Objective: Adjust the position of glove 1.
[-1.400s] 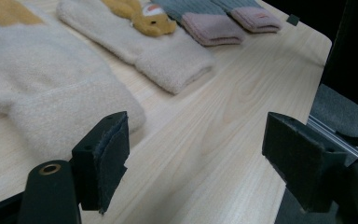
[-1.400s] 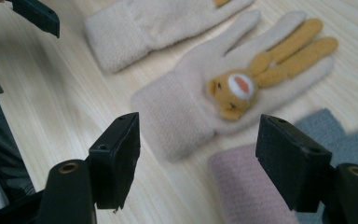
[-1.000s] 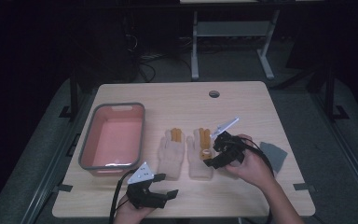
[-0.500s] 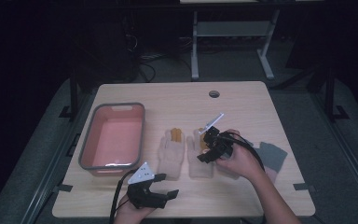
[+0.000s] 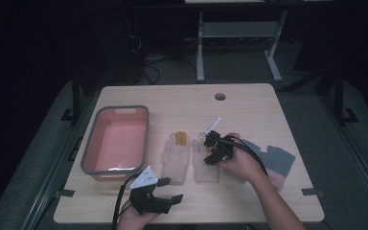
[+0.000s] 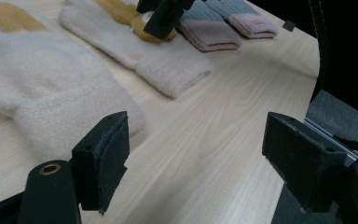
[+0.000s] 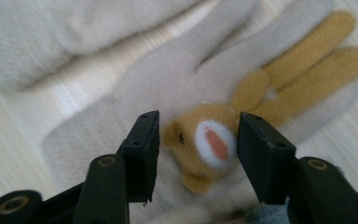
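Glove [image 5: 206,163], right of the cream pair mid-desk [image 5: 249,105]: my right hand-held gripper [image 7: 196,149] has been closing, pads astride its bear patch [image 7: 205,144], seemingly not pinching yet. Next: squeeze, lift. Left hand-held gripper [image 6: 205,158] spread, idle.

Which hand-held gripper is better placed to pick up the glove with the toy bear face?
Right. The right hand-held gripper has just been closing around the bear face on that glove.
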Demonstrator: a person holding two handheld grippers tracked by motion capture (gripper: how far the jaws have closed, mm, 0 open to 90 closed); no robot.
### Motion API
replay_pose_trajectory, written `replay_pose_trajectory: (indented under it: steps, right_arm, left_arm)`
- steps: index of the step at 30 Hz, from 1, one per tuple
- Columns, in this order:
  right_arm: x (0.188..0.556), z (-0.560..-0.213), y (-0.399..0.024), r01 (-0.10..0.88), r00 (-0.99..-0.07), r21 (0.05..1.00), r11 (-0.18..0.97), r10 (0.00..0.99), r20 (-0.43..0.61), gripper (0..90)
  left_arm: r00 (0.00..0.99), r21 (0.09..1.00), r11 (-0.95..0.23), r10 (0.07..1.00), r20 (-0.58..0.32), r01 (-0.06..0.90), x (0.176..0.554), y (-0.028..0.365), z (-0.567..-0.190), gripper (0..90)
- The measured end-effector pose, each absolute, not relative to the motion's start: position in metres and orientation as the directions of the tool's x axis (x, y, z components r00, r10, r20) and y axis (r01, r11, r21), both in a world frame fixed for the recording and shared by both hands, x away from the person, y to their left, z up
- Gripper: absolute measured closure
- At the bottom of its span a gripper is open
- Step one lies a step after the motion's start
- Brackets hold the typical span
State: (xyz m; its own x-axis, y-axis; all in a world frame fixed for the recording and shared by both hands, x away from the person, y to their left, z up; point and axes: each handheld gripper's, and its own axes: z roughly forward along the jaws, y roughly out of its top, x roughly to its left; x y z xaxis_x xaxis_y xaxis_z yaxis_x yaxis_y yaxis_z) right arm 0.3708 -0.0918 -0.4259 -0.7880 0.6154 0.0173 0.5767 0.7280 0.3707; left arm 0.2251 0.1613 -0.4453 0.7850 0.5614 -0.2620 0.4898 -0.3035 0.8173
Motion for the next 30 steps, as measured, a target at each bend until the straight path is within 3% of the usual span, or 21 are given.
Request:
replay_pose_trajectory:
  steps: [18, 30]
  right_arm:
    - [0.372, -0.435, -0.092, 0.593, -0.776, 0.35, 0.726, 0.631, 0.007, 58.9]
    - [0.369, -0.416, -0.093, 0.591, -0.78, 0.383, 0.71, 0.625, 0.045, 62.9]
  left_arm:
    - [0.783, 0.825, -0.294, 0.566, -0.257, 0.483, 0.224, 0.162, -0.444, 23.1]
    - [0.778, 0.827, -0.287, 0.574, -0.256, 0.484, 0.226, 0.165, -0.443, 23.1]
